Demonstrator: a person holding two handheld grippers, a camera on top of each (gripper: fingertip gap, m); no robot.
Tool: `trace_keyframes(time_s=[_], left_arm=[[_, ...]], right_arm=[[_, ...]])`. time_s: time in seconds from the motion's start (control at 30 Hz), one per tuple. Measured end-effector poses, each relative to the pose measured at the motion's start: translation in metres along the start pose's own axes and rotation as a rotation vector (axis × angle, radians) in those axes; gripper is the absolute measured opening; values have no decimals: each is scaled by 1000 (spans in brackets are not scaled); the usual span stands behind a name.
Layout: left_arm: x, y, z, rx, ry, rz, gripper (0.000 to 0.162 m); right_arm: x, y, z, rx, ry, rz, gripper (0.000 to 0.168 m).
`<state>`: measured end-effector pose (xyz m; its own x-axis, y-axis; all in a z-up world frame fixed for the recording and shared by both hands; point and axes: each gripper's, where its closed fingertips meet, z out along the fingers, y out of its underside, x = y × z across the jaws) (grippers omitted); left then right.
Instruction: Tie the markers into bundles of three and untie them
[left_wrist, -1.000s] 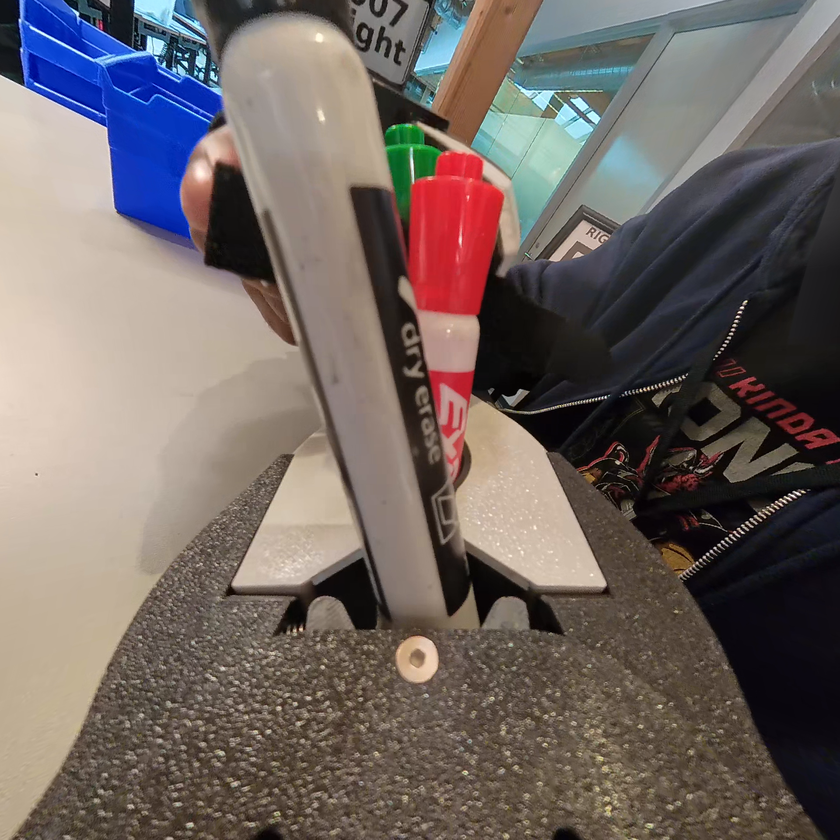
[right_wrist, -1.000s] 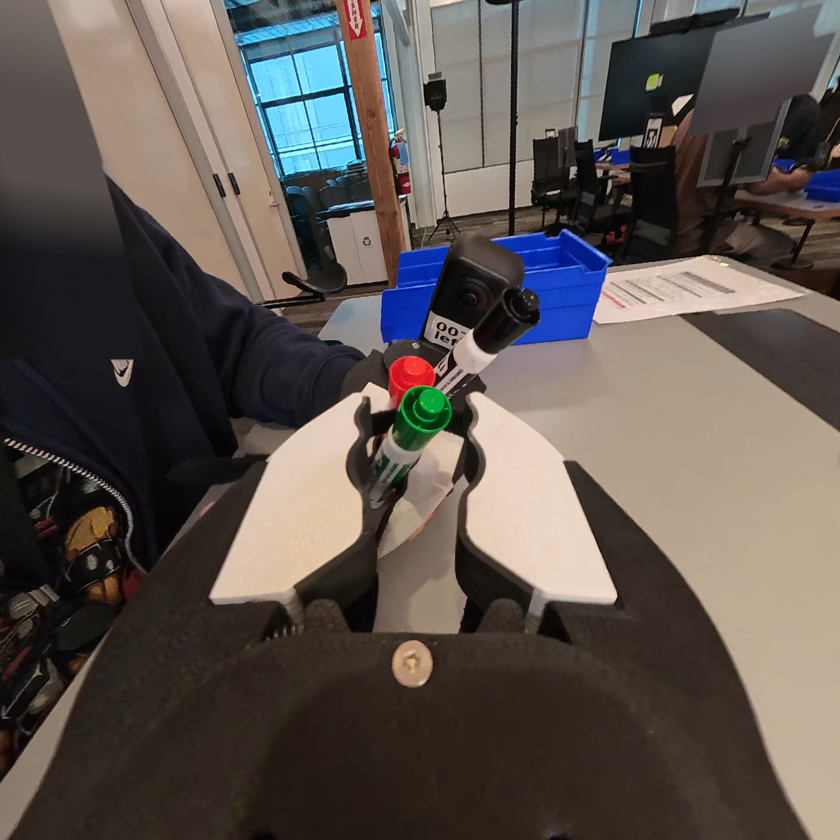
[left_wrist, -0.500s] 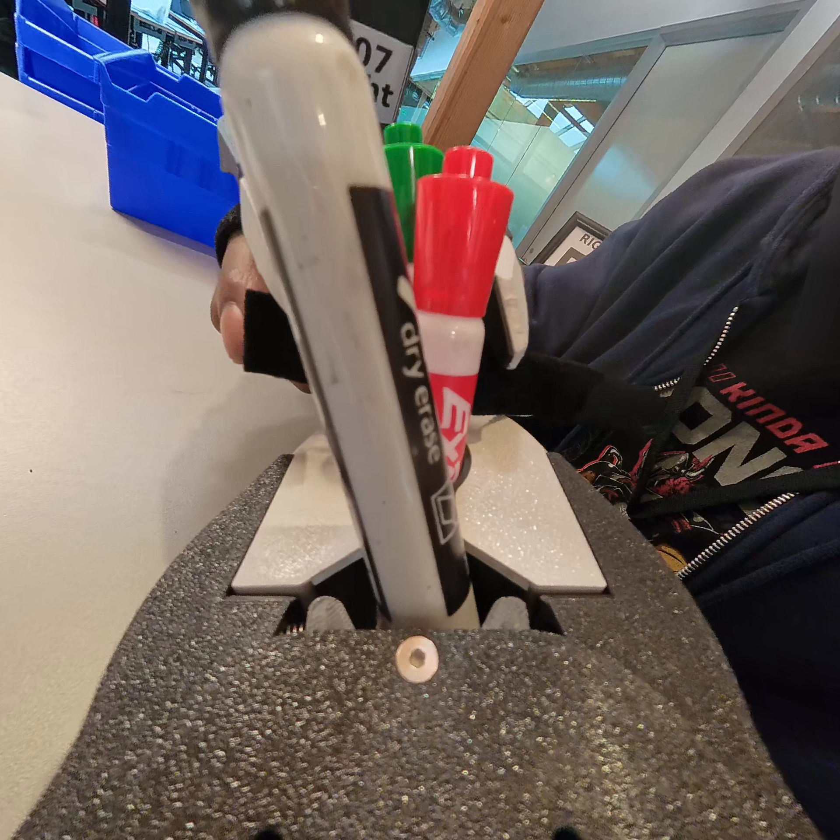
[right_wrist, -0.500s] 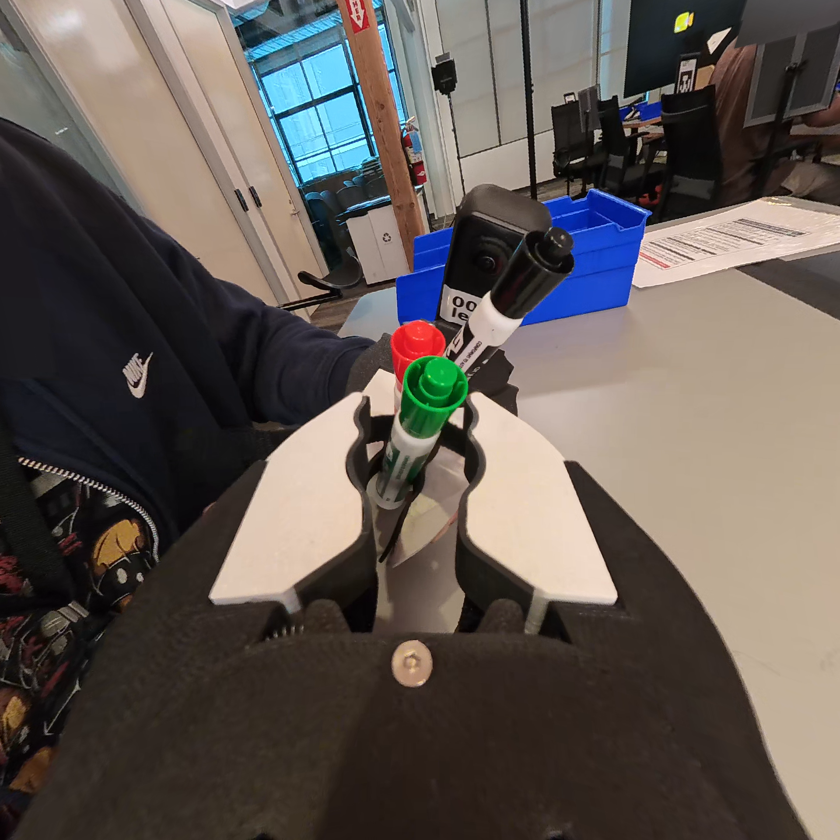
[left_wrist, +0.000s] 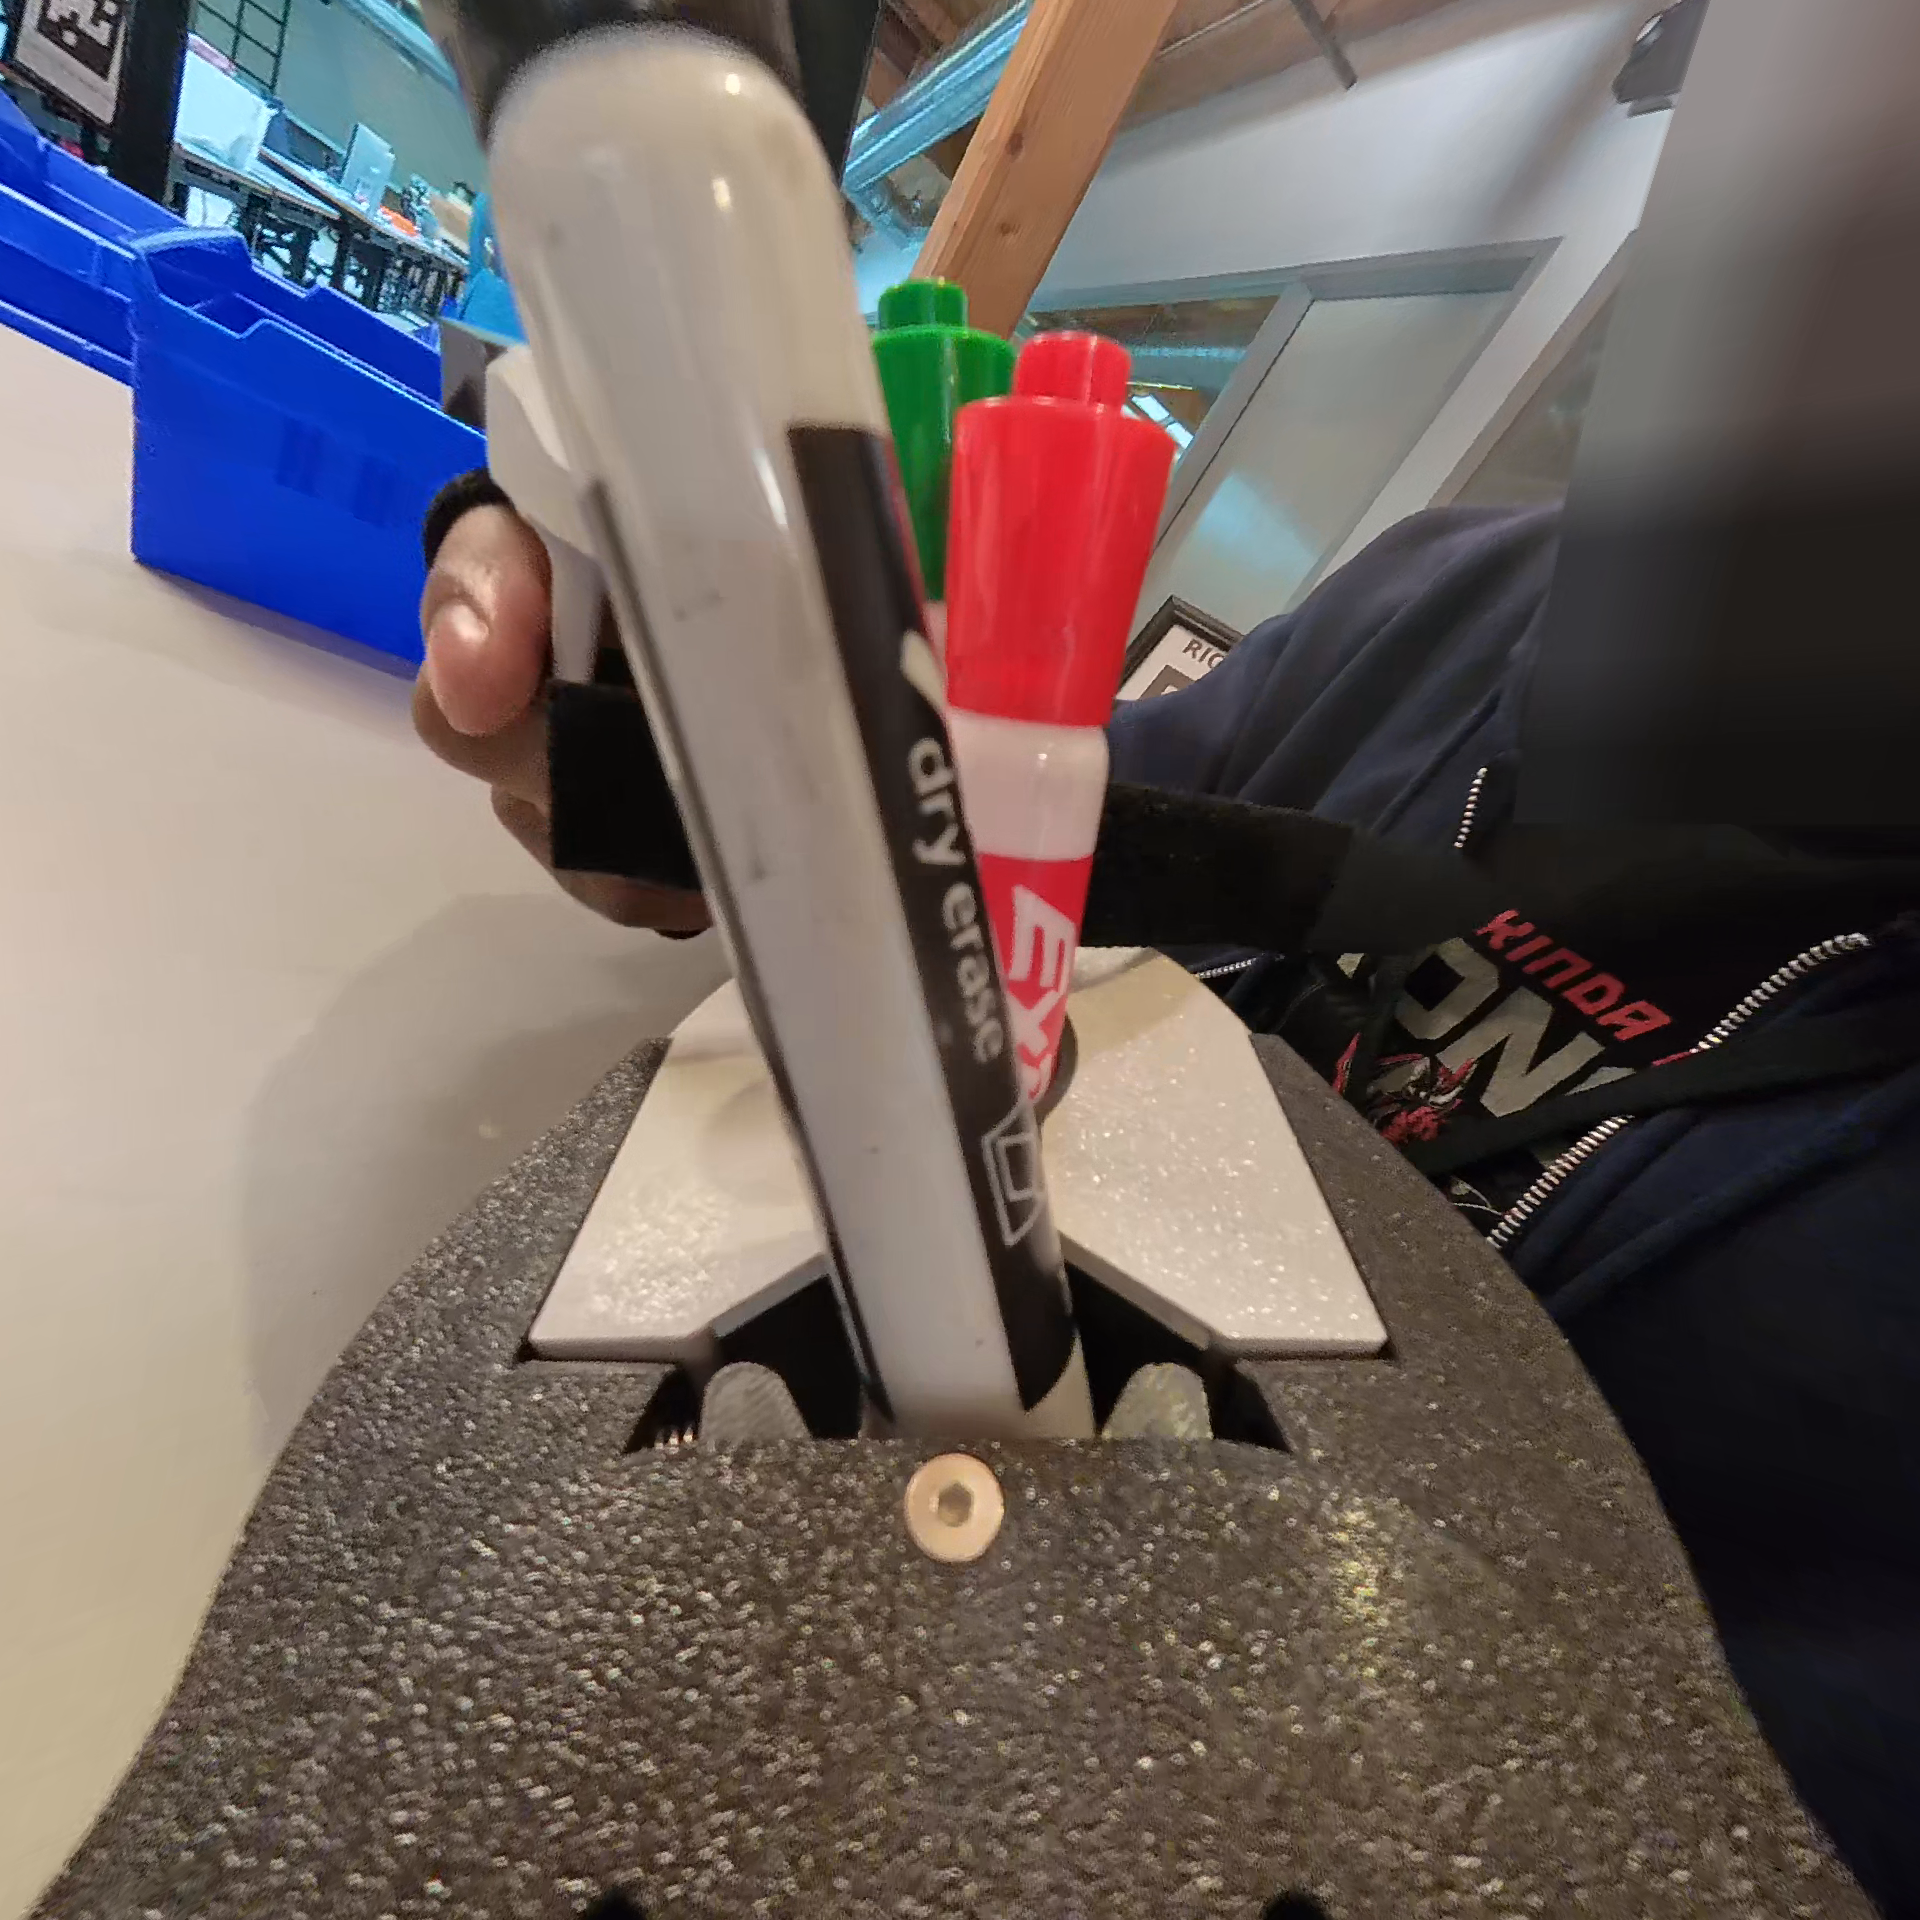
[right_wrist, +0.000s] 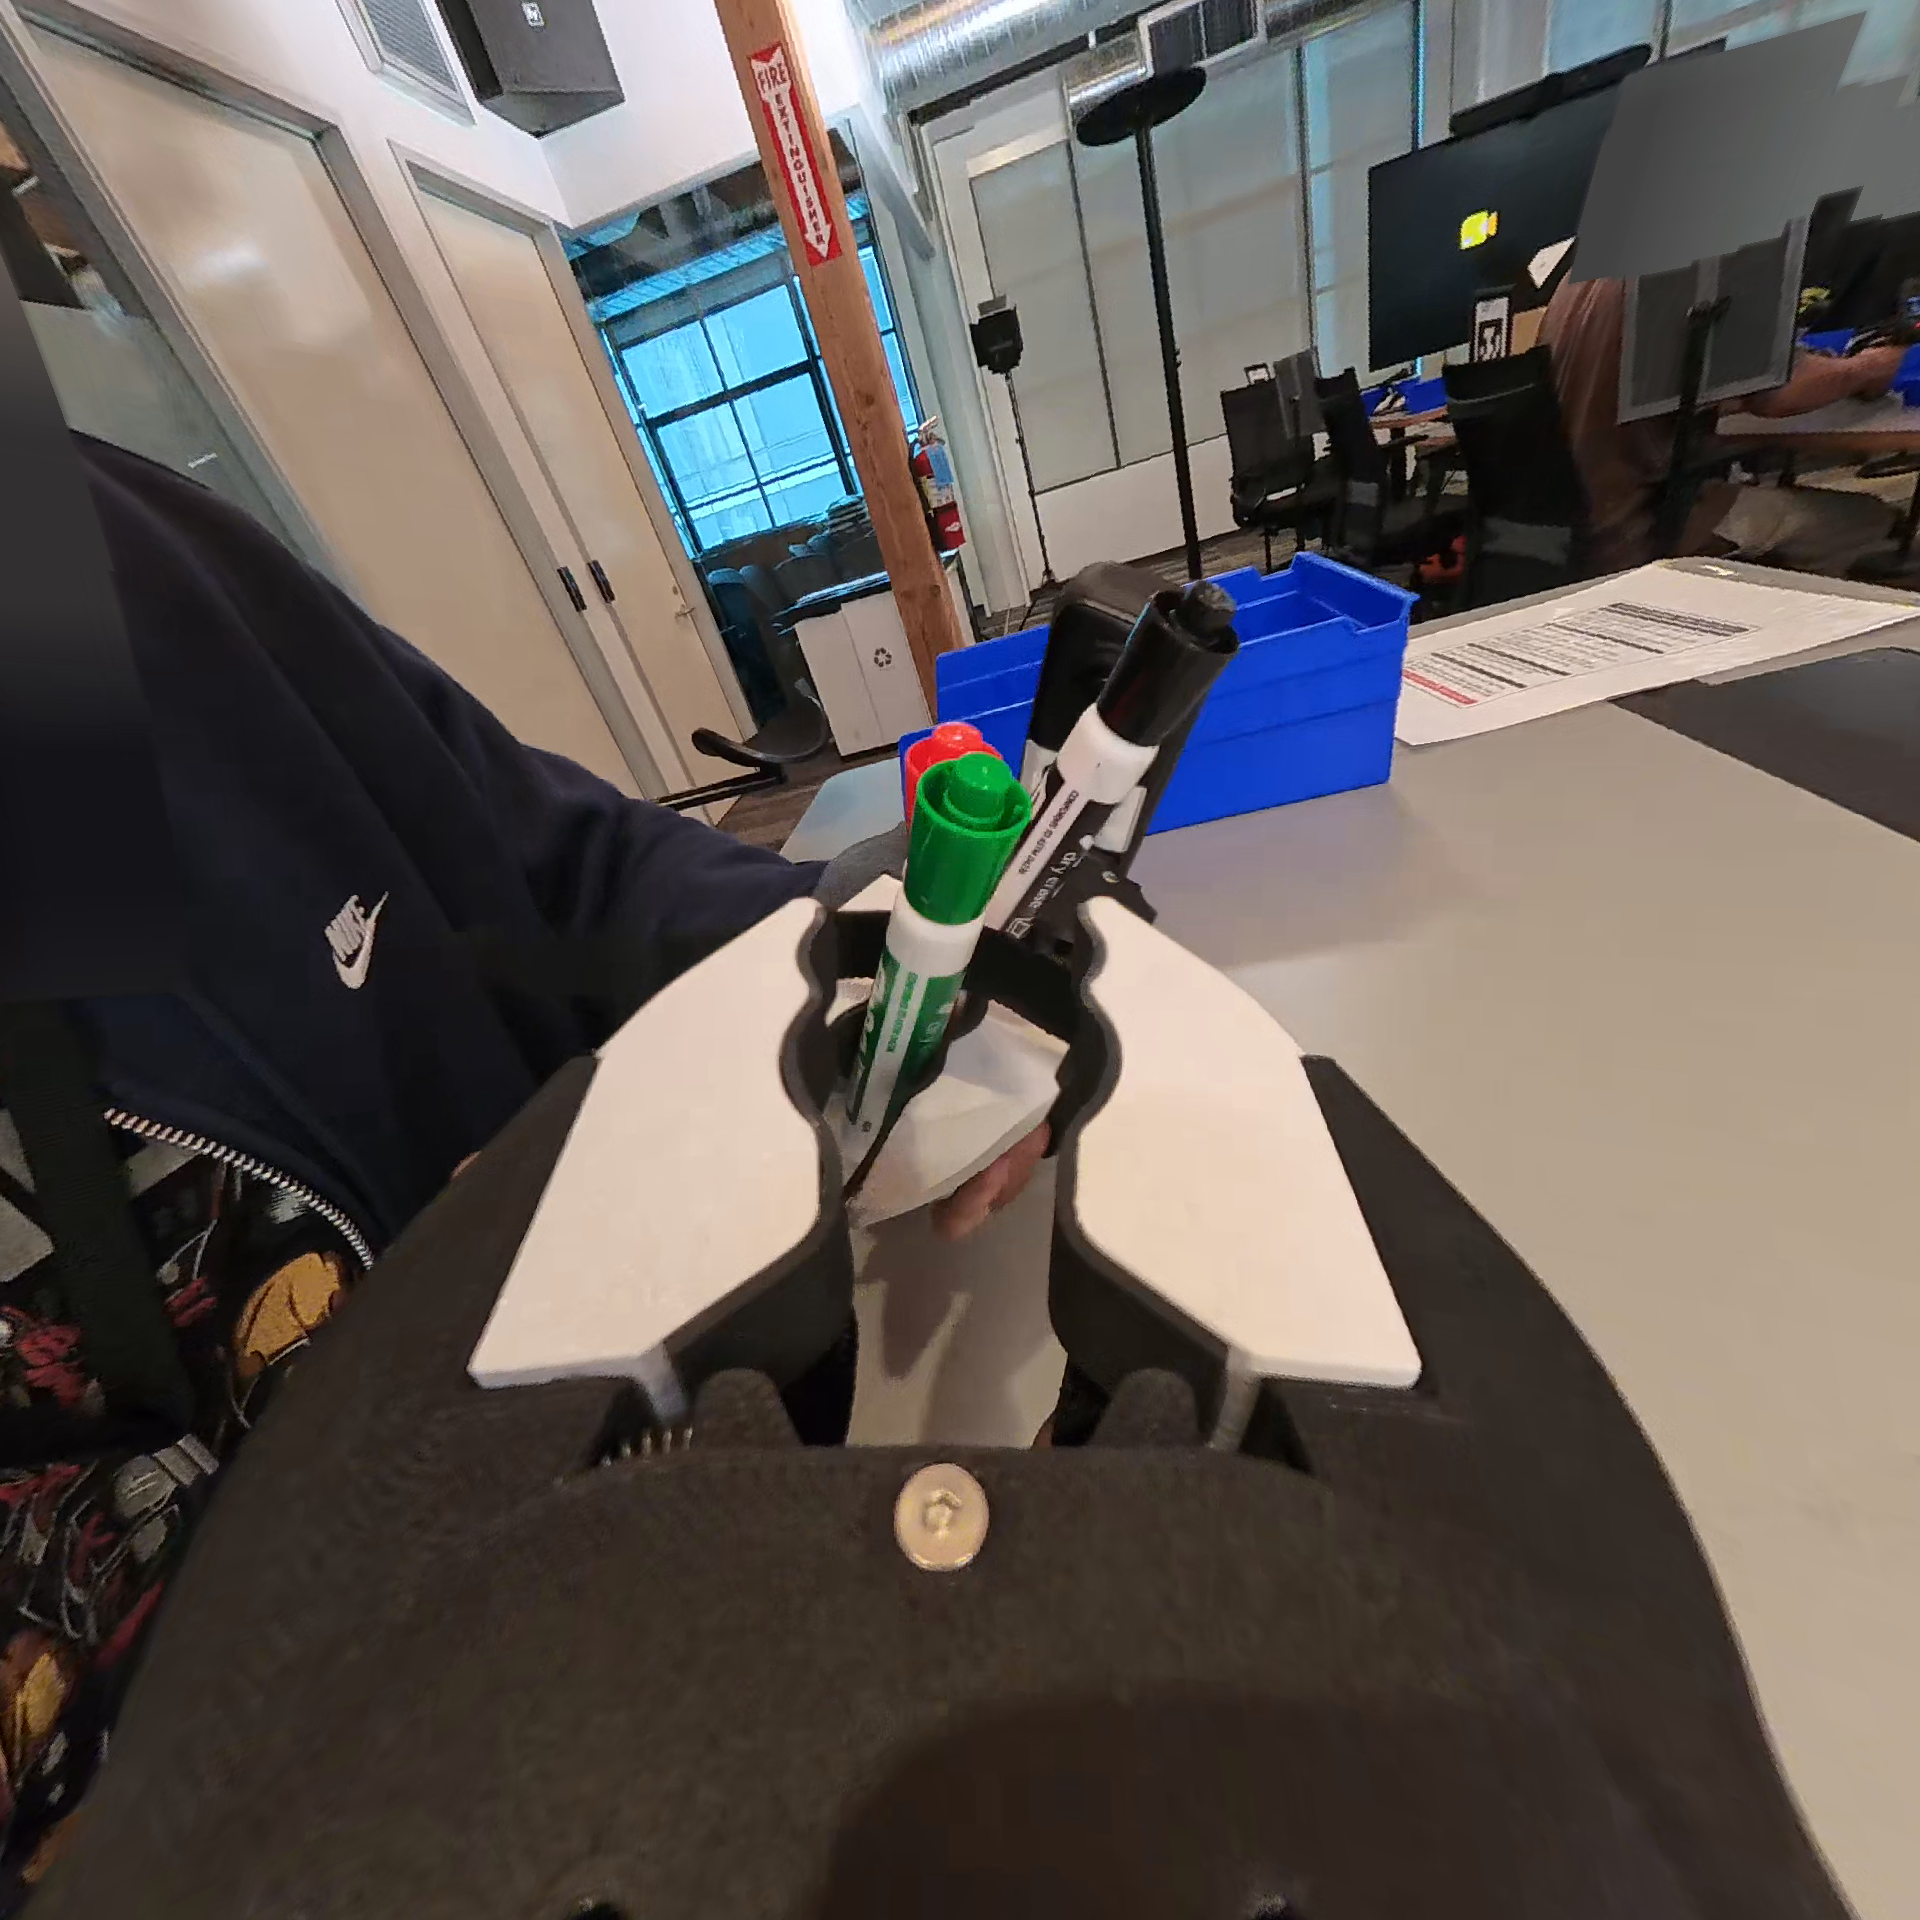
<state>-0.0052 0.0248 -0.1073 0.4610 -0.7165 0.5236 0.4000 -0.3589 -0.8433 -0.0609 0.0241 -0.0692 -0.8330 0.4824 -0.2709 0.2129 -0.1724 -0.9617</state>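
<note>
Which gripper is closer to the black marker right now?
Left. The left gripper clamps the black marker between its fingers; the right gripper surrounds the green marker beside it.

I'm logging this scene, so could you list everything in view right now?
black marker: one, white barrel, clamped in the left hand-held gripper
red marker: one, red cap, beside the black one
green marker: one, green cap, behind the red one
black strap: one, running behind the markers
blue bins: at least two, on the table's far side
paper sheet: one, white, on the table
table: one, grey
left hand-held gripper: one, black and white, shut
right hand-held gripper: one, fingers either side of the markers
hand: one, on the right hand-held gripper
</note>
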Motion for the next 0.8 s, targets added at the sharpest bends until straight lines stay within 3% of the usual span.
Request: trace_keyframes(time_s=[0.27, 0.5, 0.8], left_arm=[[6, -1, 1, 12, 38, 7, 19], [12, -2, 1, 17, 74, 6, 21], [18, 2, 3, -5, 119, -1, 19]], right_arm=[[8, 6, 2, -17, 33, 31, 56], [27, 14, -5, -4, 29, 177, 55], [16, 19, -1, 18, -104, 257, 30]])
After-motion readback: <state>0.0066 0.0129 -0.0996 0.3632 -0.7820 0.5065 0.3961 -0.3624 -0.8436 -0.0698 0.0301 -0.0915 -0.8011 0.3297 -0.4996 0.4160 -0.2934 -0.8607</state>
